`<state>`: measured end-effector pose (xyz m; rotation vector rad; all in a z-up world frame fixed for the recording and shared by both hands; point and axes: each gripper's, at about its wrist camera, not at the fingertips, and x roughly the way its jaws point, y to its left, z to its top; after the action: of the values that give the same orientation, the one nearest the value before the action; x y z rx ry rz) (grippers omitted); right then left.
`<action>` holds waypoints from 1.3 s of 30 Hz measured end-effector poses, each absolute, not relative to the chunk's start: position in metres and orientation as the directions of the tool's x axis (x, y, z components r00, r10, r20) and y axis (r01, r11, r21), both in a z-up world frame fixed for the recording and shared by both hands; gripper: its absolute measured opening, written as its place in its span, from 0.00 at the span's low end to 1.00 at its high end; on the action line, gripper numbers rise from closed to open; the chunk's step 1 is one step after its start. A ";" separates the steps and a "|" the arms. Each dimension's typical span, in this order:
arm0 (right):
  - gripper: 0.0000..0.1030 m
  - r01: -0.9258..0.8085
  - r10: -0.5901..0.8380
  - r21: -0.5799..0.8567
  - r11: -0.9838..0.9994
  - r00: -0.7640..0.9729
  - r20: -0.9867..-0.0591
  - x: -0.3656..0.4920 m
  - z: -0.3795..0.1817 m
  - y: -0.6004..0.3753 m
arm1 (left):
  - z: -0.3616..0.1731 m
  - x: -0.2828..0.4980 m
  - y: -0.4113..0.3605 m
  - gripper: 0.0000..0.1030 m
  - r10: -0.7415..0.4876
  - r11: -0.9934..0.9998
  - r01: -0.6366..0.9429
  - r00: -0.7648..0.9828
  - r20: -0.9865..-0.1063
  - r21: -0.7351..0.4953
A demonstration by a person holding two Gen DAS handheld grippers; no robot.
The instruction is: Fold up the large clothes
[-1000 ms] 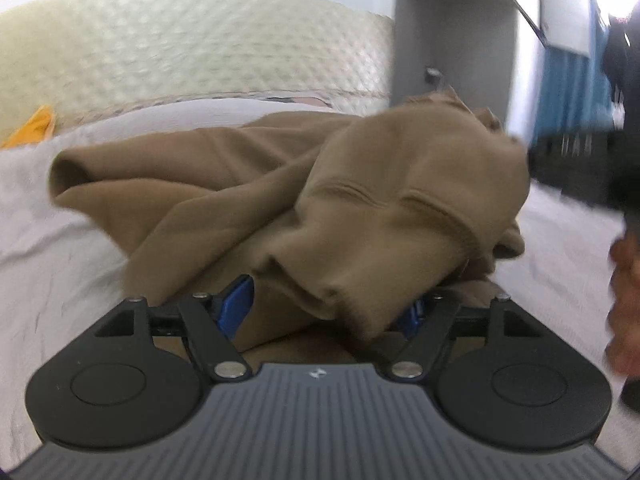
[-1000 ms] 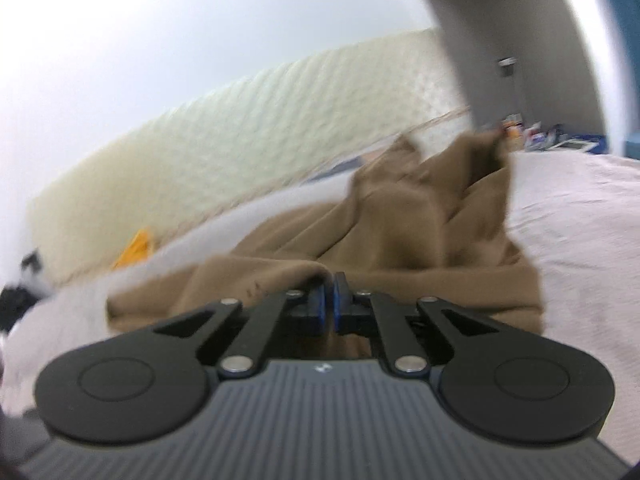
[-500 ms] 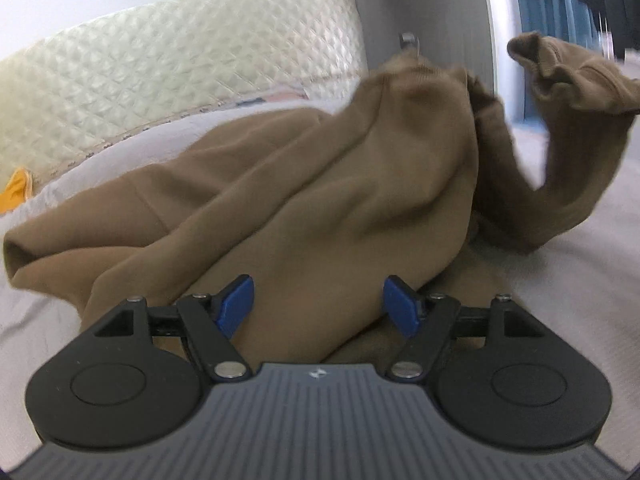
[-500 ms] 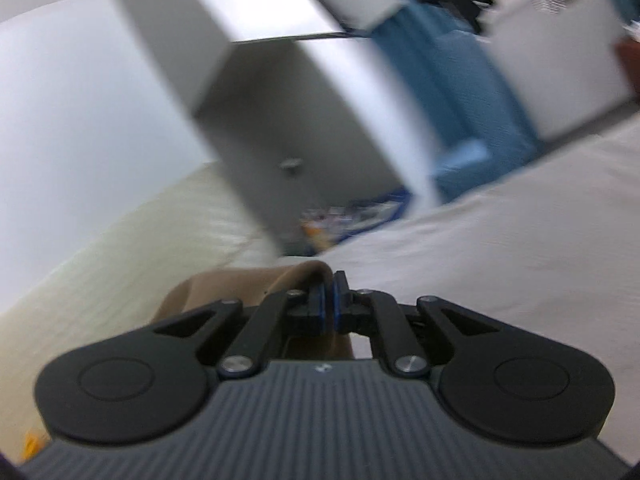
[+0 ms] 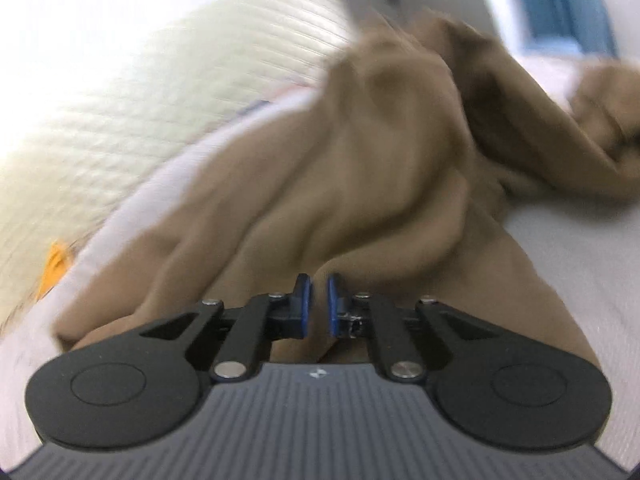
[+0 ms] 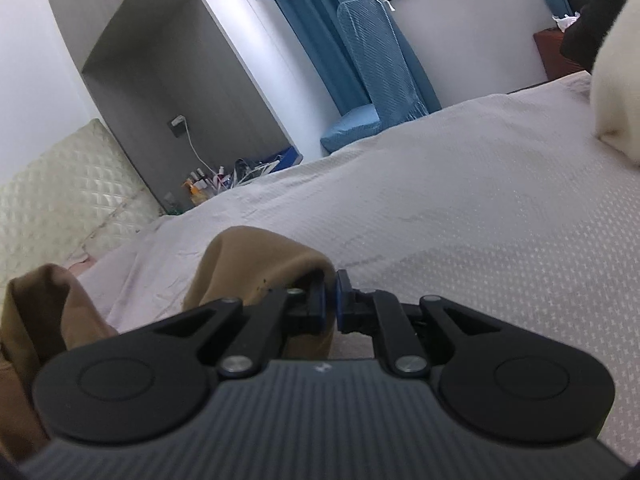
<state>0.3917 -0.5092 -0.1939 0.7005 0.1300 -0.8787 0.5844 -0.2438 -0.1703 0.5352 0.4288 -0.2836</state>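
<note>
A large brown garment (image 5: 360, 160) lies crumpled on the bed, and it fills the blurred left wrist view. My left gripper (image 5: 319, 284) is at its near edge, jaws closing to a narrow gap with a fold of the brown cloth pinched between the blue pads. In the right wrist view my right gripper (image 6: 330, 280) is shut on another edge of the garment (image 6: 256, 256). That edge humps up just left of the fingers and trails back to the lower left. The right gripper hangs low over the bed sheet (image 6: 440, 208).
A quilted cream headboard (image 6: 52, 184) runs behind the bed. A grey cabinet (image 6: 180, 60) and a bedside clutter of small items (image 6: 224, 176) stand at the far corner, with a blue chair (image 6: 372, 80) beyond. A cream bundle (image 6: 616, 92) lies at right. An orange item (image 5: 56, 264) lies near the headboard.
The left jaws went from wide open to nearly together on the cloth, and that view rolled. The right gripper swung right and lower, away from the pile, keeping its hold on the garment's edge.
</note>
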 end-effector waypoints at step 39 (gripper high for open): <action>0.78 0.718 -0.519 0.608 0.338 0.681 -0.516 0.358 -0.199 -0.511 | -0.170 0.606 0.118 0.73 0.196 0.836 -0.469 0.739 -0.644 -0.284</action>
<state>0.3576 -0.5105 -0.1985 0.9196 0.2469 -0.8168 0.6056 0.1184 -0.1704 -0.4534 0.6422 0.3787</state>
